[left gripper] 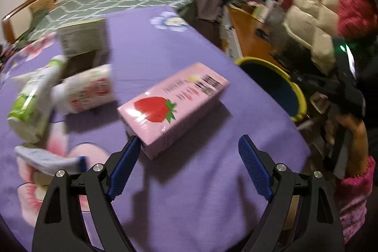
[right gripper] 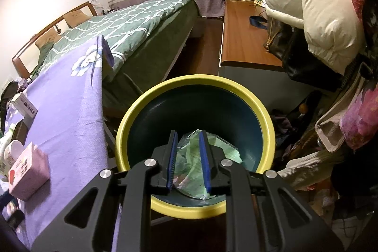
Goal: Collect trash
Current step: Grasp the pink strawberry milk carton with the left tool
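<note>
A pink strawberry carton (left gripper: 173, 105) lies on the purple cloth of the table (left gripper: 189, 181). My left gripper (left gripper: 189, 145) is open just before its near end, the left pad touching its corner. In the right wrist view my right gripper (right gripper: 188, 145) hangs over the yellow-rimmed blue bin (right gripper: 165, 91), fingers a little apart around a crumpled green plastic wrapper (right gripper: 189, 162); whether it is still gripped is unclear. The bin (left gripper: 271, 77) also shows beside the table in the left wrist view. The pink carton (right gripper: 28, 171) shows at the right view's left edge.
More trash lies at the table's left: a green-and-white bottle (left gripper: 35, 96), a white and red cup (left gripper: 87, 89), a box (left gripper: 82, 37), a white tube (left gripper: 47, 157). A bed (right gripper: 132, 23), a wooden dresser (right gripper: 243, 39) and hanging coats (right gripper: 319, 4) surround the bin.
</note>
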The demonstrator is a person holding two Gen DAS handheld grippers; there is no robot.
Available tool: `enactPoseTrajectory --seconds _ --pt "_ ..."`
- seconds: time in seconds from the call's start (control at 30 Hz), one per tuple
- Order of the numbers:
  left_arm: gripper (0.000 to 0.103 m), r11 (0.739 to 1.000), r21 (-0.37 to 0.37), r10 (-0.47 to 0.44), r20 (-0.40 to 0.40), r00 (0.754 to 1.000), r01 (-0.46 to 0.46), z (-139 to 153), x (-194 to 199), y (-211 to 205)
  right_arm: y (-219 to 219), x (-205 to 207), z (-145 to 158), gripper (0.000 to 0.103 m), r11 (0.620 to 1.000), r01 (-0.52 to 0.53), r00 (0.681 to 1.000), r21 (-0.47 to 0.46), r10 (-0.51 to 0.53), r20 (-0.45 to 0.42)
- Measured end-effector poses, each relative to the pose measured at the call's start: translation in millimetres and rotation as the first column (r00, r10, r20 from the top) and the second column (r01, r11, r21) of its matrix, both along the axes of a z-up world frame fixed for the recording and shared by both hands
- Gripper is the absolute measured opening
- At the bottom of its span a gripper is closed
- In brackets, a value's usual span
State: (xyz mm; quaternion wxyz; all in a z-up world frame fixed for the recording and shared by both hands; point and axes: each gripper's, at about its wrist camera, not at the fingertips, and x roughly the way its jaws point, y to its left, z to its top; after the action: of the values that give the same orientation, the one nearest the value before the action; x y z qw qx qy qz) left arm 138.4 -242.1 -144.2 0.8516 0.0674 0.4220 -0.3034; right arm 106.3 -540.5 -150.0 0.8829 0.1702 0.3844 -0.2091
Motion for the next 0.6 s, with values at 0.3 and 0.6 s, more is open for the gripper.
enactPoseTrajectory --seconds 0.3,0.6 --pt "0.084 1.0 -0.004 -0.002 0.069 0.998 0.002 18.9 9.4 -12.0 -3.4 -5.0 2.4 0.018 1.0 0.002 1.0 0.014 -0.003 0.02" --pt "0.084 0.995 0.068 -0.073 0.0 0.997 0.073 0.1 52.4 -35.4 -5.5 -6.2 2.2 0.018 1.0 0.004 1.0 0.018 -0.005 0.023"
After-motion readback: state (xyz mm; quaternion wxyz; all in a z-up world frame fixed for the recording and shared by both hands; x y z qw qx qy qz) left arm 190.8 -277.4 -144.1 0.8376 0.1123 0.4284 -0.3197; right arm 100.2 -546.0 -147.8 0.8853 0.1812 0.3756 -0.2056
